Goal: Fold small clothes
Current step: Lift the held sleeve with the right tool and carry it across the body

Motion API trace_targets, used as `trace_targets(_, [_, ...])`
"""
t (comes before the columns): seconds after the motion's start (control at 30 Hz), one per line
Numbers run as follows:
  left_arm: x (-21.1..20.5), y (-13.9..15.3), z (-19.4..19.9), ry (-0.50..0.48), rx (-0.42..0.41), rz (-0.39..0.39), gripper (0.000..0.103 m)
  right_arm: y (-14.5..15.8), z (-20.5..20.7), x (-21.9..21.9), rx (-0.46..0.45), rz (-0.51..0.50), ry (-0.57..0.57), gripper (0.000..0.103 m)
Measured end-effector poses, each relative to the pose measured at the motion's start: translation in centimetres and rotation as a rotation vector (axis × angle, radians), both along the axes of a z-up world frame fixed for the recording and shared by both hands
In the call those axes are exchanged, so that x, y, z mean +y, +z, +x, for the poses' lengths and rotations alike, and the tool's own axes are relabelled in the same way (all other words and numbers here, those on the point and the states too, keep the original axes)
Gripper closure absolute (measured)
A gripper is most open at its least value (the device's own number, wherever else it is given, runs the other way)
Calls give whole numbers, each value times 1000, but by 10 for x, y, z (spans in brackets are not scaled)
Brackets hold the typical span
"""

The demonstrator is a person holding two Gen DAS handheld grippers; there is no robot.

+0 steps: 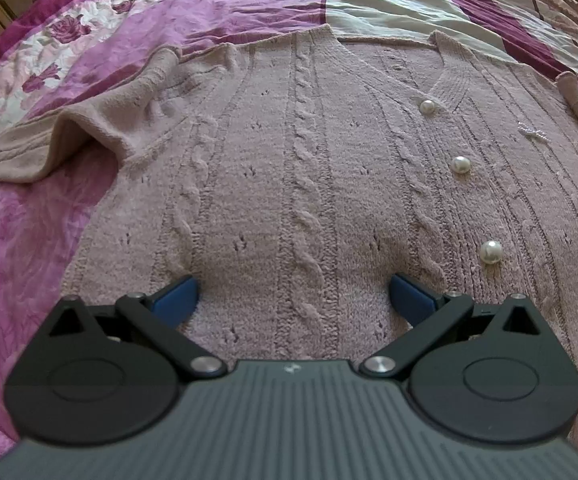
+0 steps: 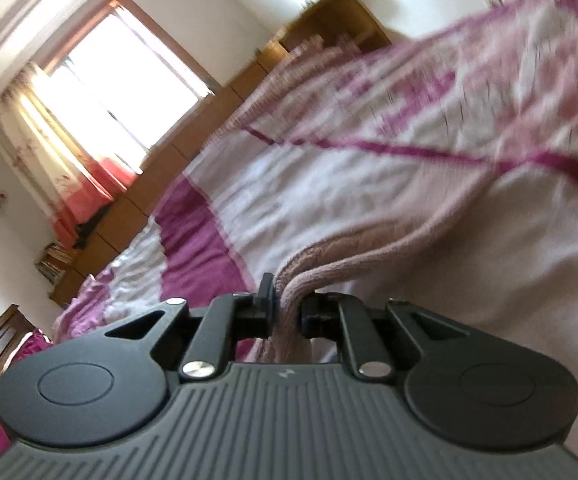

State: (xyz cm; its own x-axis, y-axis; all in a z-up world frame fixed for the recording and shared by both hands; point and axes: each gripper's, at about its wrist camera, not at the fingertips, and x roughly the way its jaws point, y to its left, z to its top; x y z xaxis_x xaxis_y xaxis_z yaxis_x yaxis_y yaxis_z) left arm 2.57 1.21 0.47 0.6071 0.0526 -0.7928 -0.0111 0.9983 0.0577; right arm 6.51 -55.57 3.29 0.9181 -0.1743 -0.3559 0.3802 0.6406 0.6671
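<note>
Cardigan (image 1: 309, 168), pink cable-knit, lies flat and face-up on the bedspread (image 1: 29, 240); in the left wrist view its long axis runs away from the left gripper (image 1: 293, 294) toward the neckline, 3 pearl buttons (image 1: 460, 165) in a row right of centre; the fingers stand spread wide, 1 pad (image 1: 177, 294) each side of a cable rib, low over the knit near the hem, pinching nothing; contact cannot be judged. Right wrist view, blurred: right gripper (image 2: 287, 308) is pinched tight on a bunched ribbed edge of the cardigan (image 2: 349, 248), fabric trailing away rightward; tool rolled, aimed shallowly downward. Judgement: right hand leads the fold; left is placed to anchor.
</note>
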Motion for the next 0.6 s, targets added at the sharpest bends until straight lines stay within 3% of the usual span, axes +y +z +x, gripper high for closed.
trace_targets(0.13, [-1,0,0,-2,-3,3,0,31,-25,9,-41,-88,-11,90])
trace_targets(0.33, [2,7,-1,-9,-13,-11,0,68,-40,51,-26,-221,74,90])
trace_targets(0.6, [21,31,-5,0,-71,-24,0,91,-33,131,-17,-251,172,90])
